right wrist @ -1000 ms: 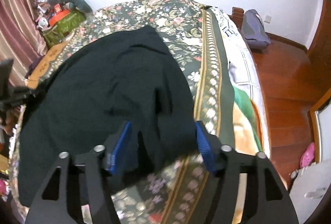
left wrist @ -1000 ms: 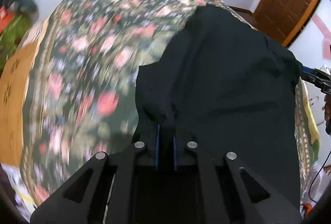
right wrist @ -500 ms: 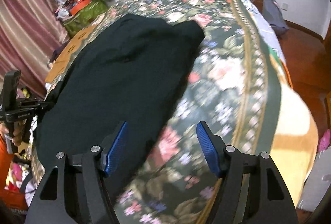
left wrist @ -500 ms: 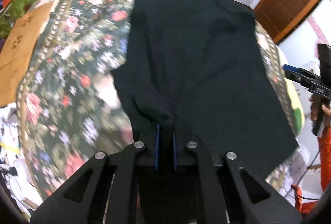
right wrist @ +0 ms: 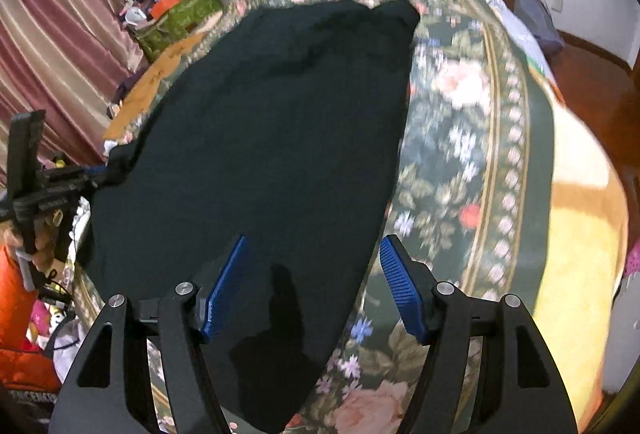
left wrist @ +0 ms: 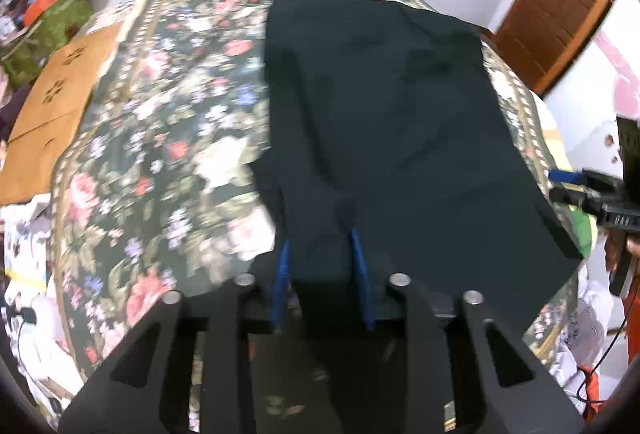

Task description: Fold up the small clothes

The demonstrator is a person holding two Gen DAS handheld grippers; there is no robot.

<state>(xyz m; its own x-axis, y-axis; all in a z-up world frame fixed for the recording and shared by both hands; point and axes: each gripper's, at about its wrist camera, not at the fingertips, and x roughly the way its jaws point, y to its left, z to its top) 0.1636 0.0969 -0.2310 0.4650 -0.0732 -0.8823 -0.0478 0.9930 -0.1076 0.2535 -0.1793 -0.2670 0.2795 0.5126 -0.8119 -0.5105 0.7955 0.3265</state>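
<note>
Both wrist cameras look steeply down along their fingers, close over the bed [left wrist: 160,121]; both share the garment [right wrist: 272,137], apparently from opposite sides.

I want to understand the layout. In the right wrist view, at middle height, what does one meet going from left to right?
Striped curtain → left gripper → black garment → floral bedspread → wooden floor.

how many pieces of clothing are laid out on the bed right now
1. A single dark garment lies spread on the floral bedspread, its near corner between the opening jaws of the left hand-held gripper. Anything tucked beneath it would be hidden.
</note>
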